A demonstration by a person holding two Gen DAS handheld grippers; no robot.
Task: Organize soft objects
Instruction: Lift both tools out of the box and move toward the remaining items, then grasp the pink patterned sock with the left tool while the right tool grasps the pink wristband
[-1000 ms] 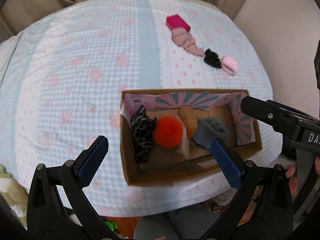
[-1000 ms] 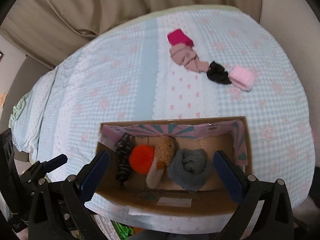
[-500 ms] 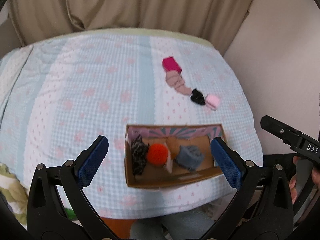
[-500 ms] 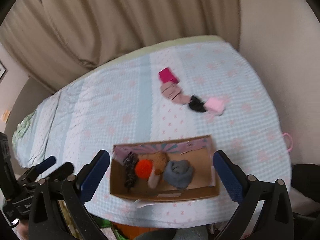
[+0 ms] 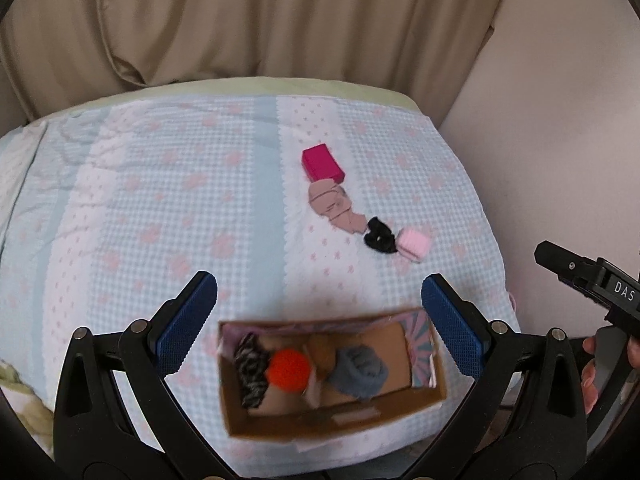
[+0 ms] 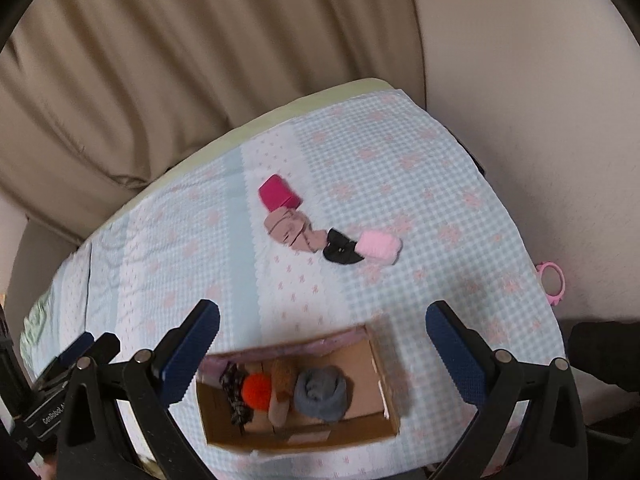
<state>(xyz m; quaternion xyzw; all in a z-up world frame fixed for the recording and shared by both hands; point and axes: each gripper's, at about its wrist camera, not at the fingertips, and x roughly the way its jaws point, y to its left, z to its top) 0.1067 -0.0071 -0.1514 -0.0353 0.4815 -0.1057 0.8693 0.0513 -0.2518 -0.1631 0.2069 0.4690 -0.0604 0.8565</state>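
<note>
A cardboard box (image 5: 436,396) (image 6: 390,376) sits at the near edge of the bed. It holds a black patterned cloth (image 5: 250,372), an orange pom-pom (image 5: 289,370) (image 6: 256,392), a tan soft item (image 5: 321,354) and a grey rolled cloth (image 5: 360,372) (image 6: 322,392). Farther back lie a magenta block (image 5: 322,164) (image 6: 278,194), a beige sock (image 5: 334,206) (image 6: 292,232), a black scrunchie (image 5: 378,236) (image 6: 340,250) and a pink roll (image 5: 414,244) (image 6: 378,246). My left gripper (image 5: 318,326) and right gripper (image 6: 322,350) hover open and empty high above the box.
The bed carries a pale blue checked cover (image 5: 160,208) with pink flowers. Beige curtains (image 5: 240,20) hang behind it and a wall (image 5: 560,120) stands to the right. A pink ring (image 6: 552,280) hangs off the bed's right edge. A hand (image 5: 592,368) holds the right gripper's handle.
Both grippers have risen and pulled back from the box, so the bed and curtains fill more of each view. The right view has tilted. Nothing in the box moved.
</note>
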